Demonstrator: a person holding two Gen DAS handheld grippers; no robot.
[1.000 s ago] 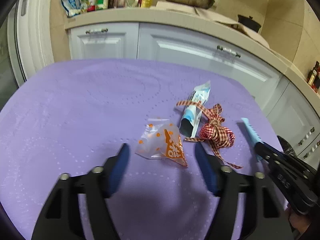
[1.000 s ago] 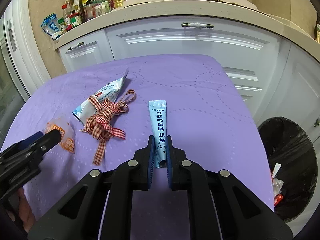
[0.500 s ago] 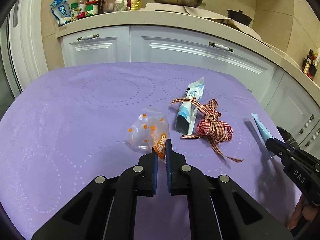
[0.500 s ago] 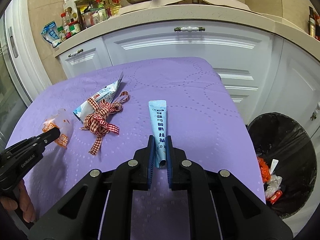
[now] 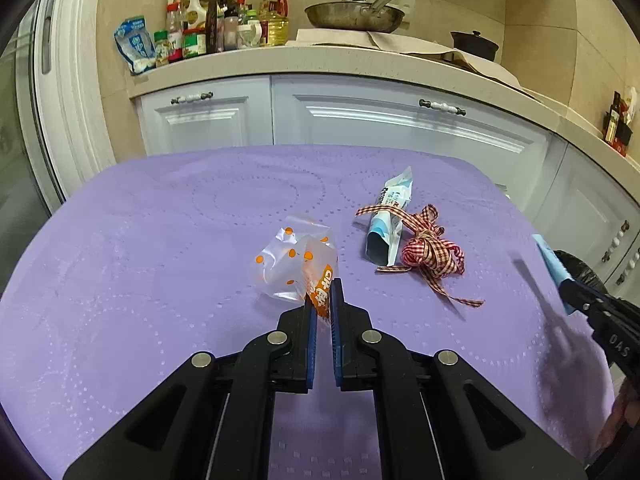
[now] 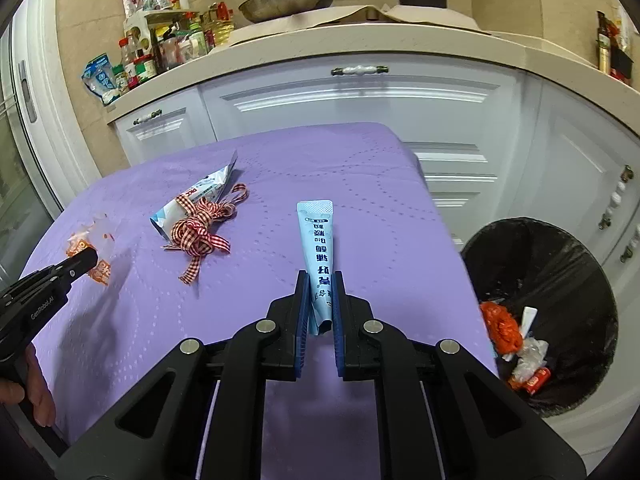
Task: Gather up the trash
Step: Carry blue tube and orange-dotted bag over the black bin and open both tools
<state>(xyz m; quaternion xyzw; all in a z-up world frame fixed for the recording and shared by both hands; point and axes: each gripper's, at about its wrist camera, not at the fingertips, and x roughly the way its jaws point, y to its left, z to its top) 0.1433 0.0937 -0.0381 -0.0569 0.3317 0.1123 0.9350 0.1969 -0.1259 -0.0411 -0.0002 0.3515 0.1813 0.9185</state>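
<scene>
Bottom centre of the left wrist view, the left gripper (image 5: 323,294) has its jaws pinched on the orange-printed corner of a clear plastic wrapper (image 5: 294,266), over the purple tablecloth (image 5: 140,264); in the right wrist view the right gripper (image 6: 320,300) pinches the lower end of a light-blue sachet (image 6: 318,248) that sticks up between its pads. Farther up the cloth, mid-frame, a blue-white snack packet (image 5: 388,220) lies touching a red checked ribbon (image 5: 430,254). At the right edge a black-lined trash bin (image 6: 536,308) with litter sits beside the table, white cabinets (image 6: 360,108) and cluttered counter behind.
</scene>
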